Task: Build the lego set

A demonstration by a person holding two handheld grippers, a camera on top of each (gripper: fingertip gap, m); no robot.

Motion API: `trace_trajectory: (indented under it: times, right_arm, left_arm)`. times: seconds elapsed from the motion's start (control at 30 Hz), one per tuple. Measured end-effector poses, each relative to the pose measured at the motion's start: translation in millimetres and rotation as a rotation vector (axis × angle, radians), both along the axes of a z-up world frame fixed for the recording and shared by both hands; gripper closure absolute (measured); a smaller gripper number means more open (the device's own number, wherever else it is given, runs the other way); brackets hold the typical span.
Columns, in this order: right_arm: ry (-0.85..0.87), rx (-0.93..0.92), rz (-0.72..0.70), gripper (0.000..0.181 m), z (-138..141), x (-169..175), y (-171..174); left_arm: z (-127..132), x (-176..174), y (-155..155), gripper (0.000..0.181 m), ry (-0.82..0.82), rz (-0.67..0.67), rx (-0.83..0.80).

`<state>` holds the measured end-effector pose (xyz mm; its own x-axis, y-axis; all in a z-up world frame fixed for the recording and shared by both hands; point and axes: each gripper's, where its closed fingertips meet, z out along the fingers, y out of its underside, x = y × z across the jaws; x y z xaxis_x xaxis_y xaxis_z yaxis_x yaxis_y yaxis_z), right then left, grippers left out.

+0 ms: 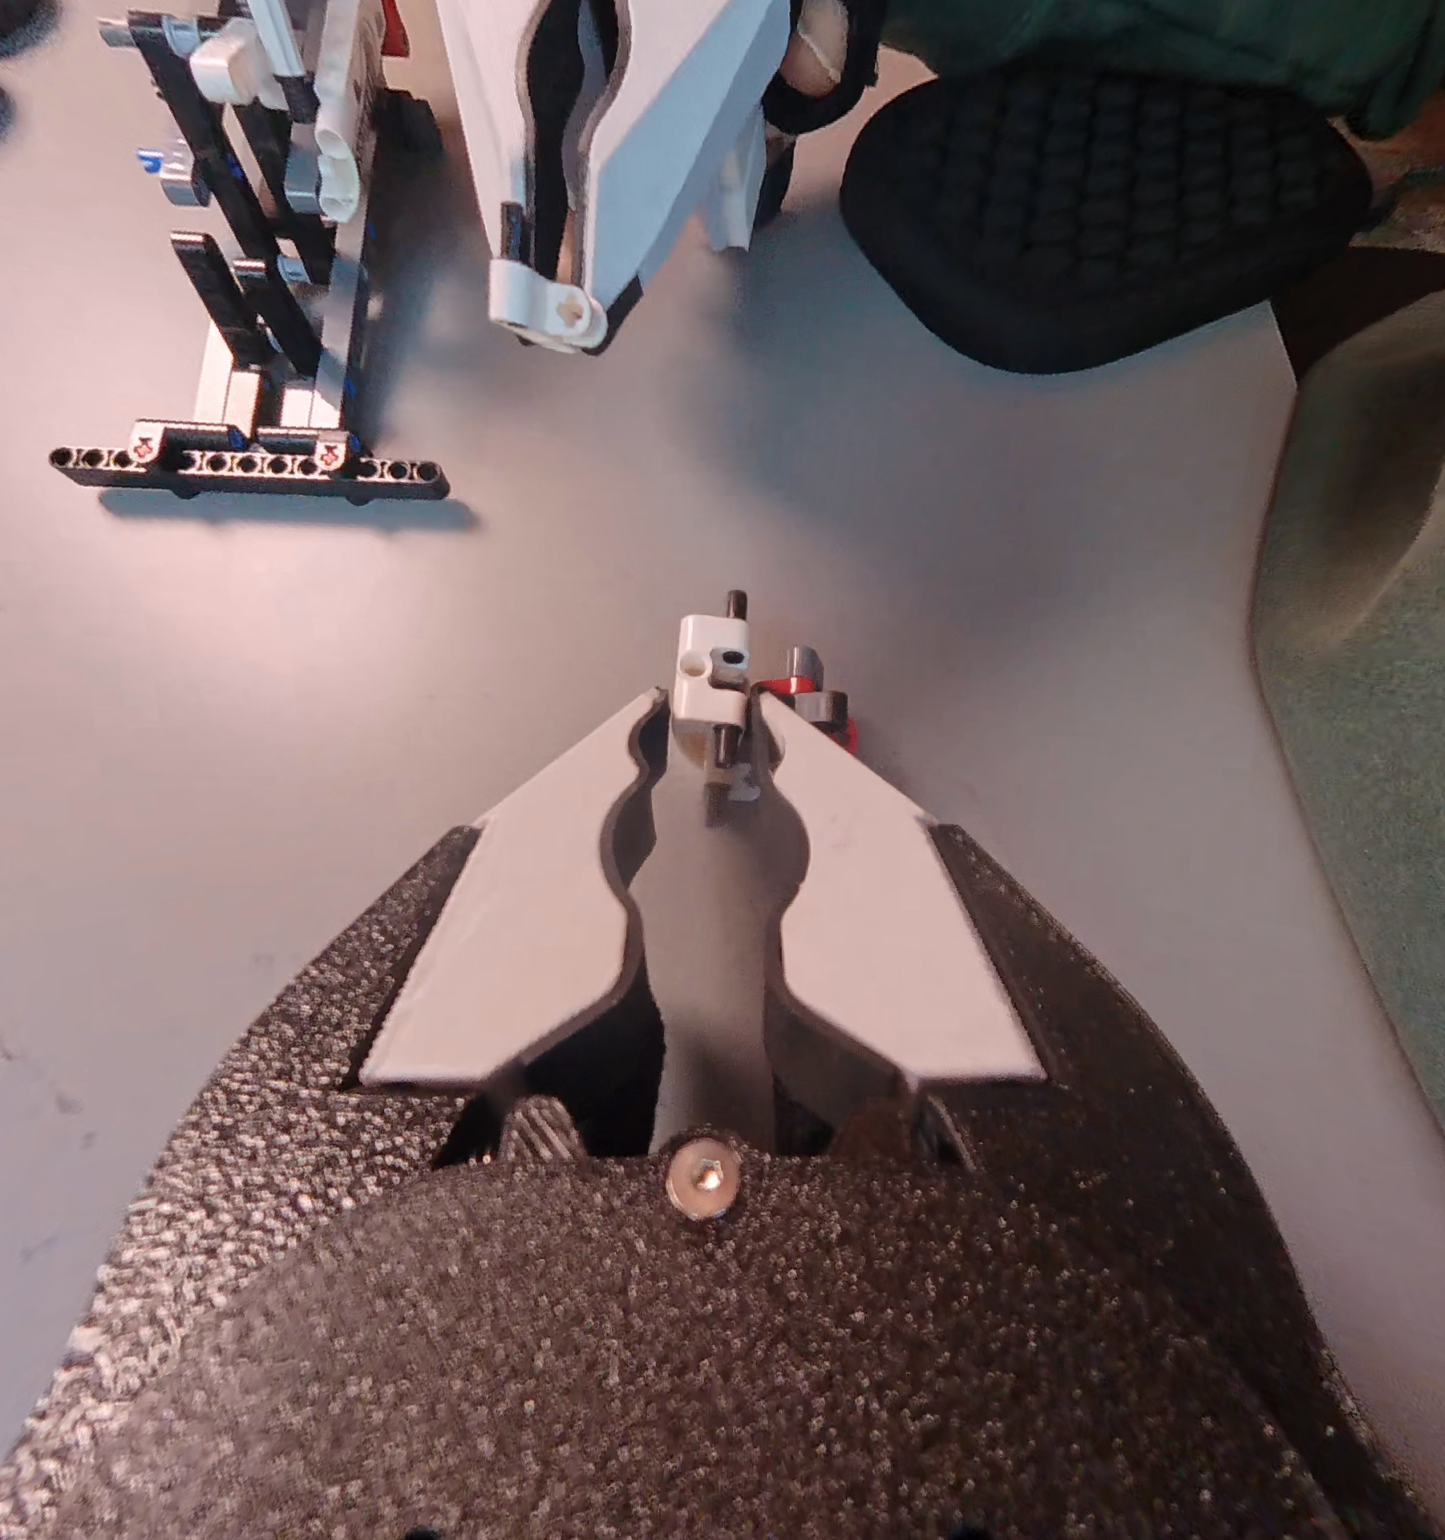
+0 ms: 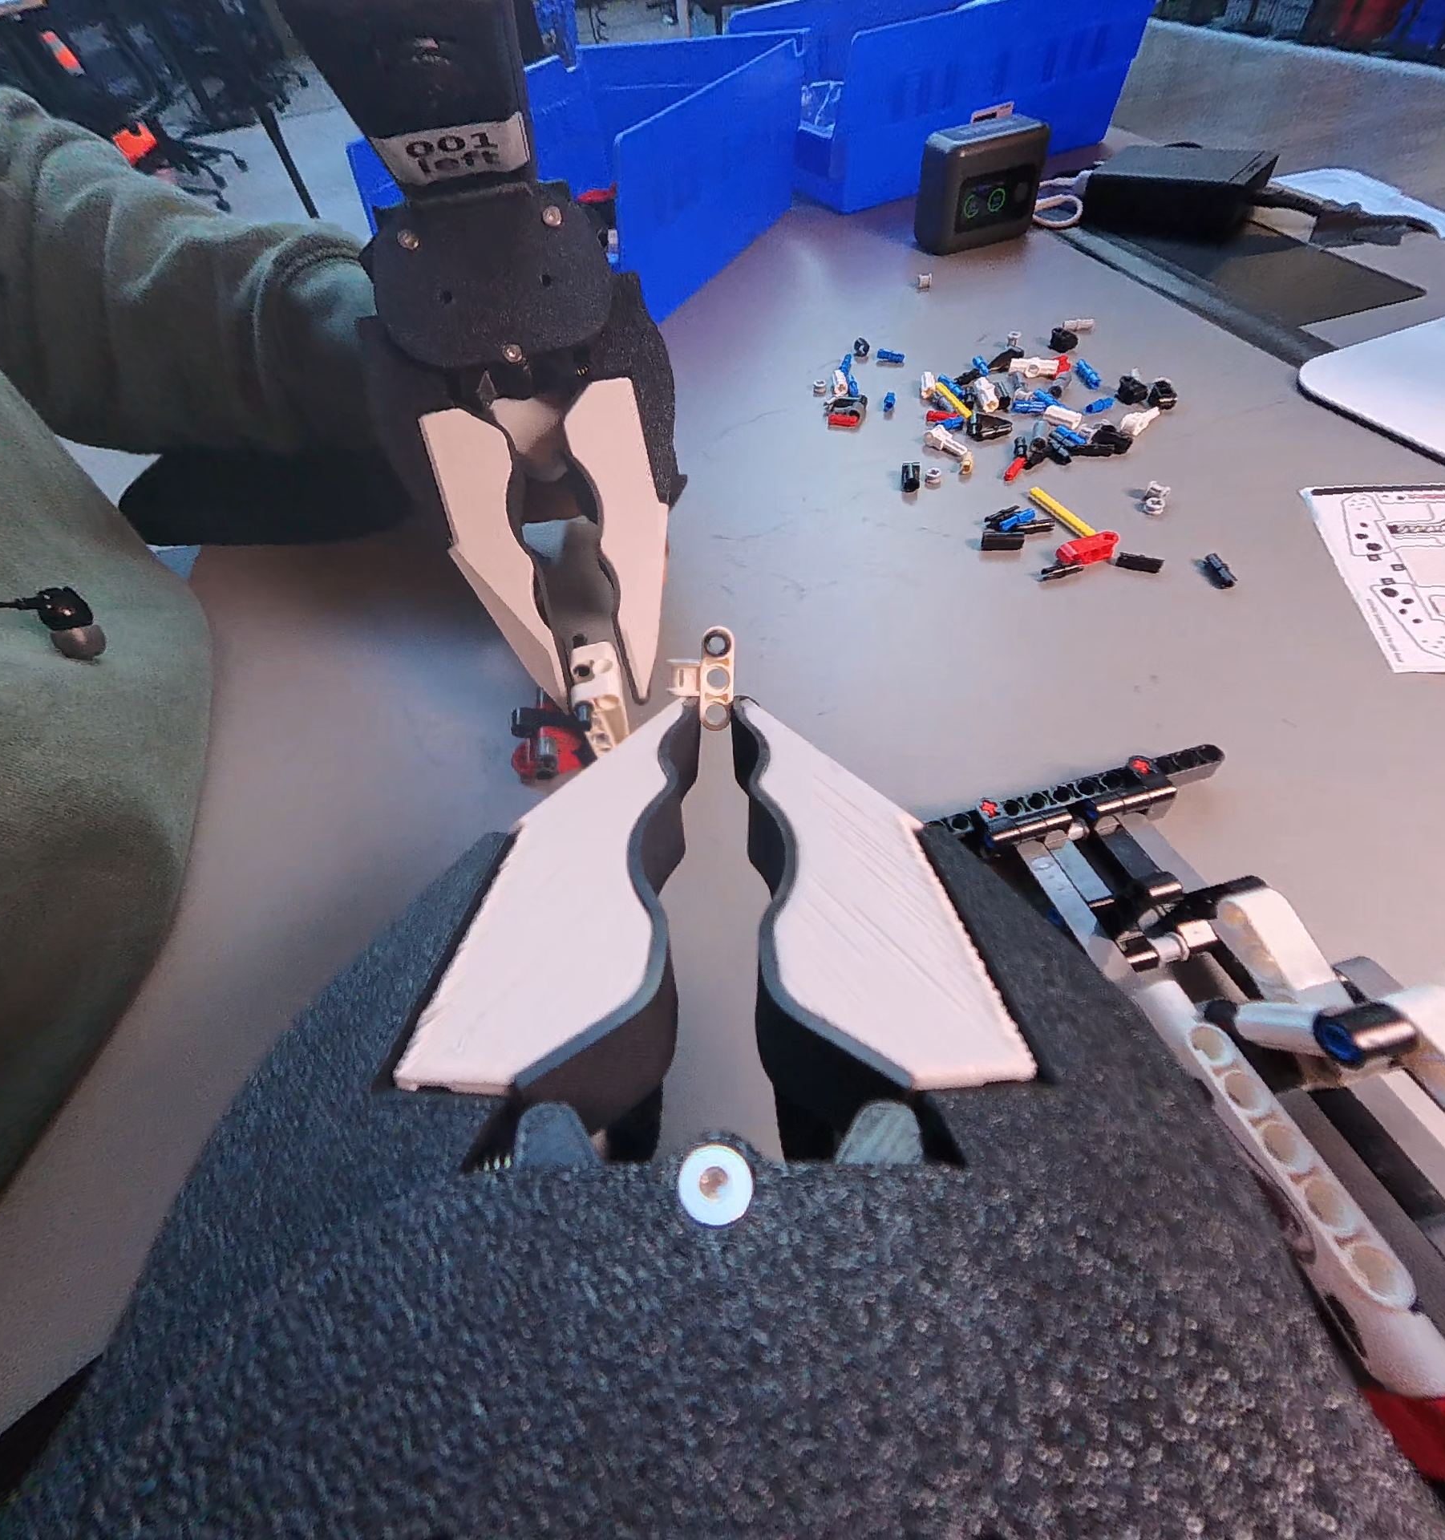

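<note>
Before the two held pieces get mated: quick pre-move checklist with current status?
1. Left gripper pinching the white angular connector block with black pin: ok, fingers closed on it.
2. Right gripper pinching the small white holed liftarm piece: ok, held at the fingertips.
3. Grey tabletop between the two pieces free of loose parts: ok.
4. Red and grey sub-assembly right beside the left fingertips: not ok, may get bumped.
5. Pin lined up with liftarm hole: cannot tell.
6. Black and white partly built frame apart from both grippers: ok.
</note>
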<state>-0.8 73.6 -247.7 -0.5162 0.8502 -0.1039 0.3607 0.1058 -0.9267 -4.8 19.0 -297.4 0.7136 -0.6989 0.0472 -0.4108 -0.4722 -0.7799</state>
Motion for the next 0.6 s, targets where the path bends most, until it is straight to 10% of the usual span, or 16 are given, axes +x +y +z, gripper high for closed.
trace_trajectory:
  times: [0.23,0.6]
  right_arm:
    - [-0.008,0.018,0.006,0.174,-2.8,-0.5,-2.2]
    - [-0.005,0.043,-0.072,0.174,2.5,9.0,30.0]
  left_arm:
    - [1.0,-11.9,-15.0,0.148,0.116,-0.046,-0.187]
    - [5.5,-0.2,-14.8,0.149,0.57,-0.469,-0.482]
